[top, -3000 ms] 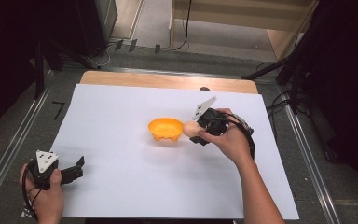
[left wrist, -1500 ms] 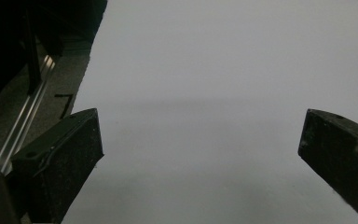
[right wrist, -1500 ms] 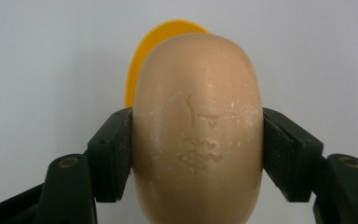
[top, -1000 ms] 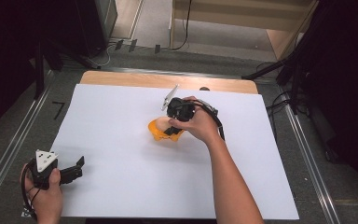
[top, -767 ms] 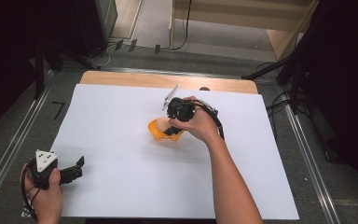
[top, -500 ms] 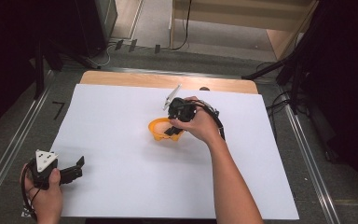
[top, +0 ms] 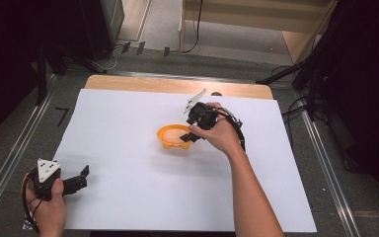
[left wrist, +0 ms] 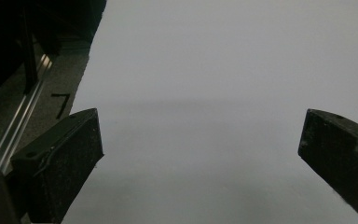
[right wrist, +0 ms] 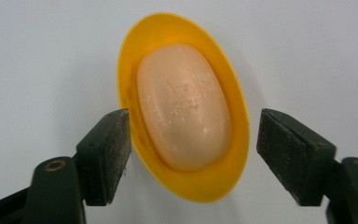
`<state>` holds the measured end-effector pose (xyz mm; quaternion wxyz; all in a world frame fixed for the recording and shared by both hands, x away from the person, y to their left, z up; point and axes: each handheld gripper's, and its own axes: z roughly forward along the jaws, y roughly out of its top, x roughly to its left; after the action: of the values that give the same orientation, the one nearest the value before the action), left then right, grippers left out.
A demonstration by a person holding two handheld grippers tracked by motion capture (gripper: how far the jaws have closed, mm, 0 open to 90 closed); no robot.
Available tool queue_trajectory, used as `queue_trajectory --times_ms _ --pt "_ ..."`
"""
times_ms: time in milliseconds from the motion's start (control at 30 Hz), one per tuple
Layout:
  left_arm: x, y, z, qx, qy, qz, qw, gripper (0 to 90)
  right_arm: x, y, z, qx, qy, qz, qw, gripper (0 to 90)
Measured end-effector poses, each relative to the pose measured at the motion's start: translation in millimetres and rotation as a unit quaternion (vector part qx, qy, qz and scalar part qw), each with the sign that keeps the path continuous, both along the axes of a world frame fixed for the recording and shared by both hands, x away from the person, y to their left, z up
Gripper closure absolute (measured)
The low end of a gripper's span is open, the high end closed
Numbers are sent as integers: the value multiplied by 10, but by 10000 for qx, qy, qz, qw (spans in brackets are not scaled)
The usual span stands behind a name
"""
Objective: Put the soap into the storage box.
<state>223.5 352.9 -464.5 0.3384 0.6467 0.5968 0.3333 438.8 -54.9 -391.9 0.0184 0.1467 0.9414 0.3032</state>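
right tool (right wrist: 193, 135) just opening, released above soap (right wrist: 182, 105) in orange dish (right wrist: 240, 140)

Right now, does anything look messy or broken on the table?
Nothing stands out. The soap lies neatly inside the orange dish, which sits flat on the white sheet. The right gripper, whose jaws have just been opening, stands clear of both. Nothing looks spilled or cracked.

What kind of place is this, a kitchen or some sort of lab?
Probably a lab or recording workspace, not a kitchen. A white sheet covers a wooden table flanked by metal rails, with cables trailing over the floor behind. The props are just a bar of soap in an orange dish.
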Motion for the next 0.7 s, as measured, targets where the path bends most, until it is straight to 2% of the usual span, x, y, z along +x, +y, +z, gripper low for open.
queue_trajectory --times_ms 167,333,467,633,700 --pt "1 -2 1 11 14 -4 10000 1 -48 -135 -2 177 -11 -421 9990 198" --pt "1 -2 1 15 17 -7 10000 1 -89 -278 -31 291 -23 -672 9973 159" --pt "2 -4 1 19 27 -3 10000 1 -135 -385 -45 282 -10 -959 9950 137" --pt "3 -5 1 23 29 -5 10000 1 -196 -519 -49 481 28 -1188 9917 131" --pt "5 -6 0 28 27 -2 10000 1 -221 -570 -46 510 -40 -1291 9903 132"
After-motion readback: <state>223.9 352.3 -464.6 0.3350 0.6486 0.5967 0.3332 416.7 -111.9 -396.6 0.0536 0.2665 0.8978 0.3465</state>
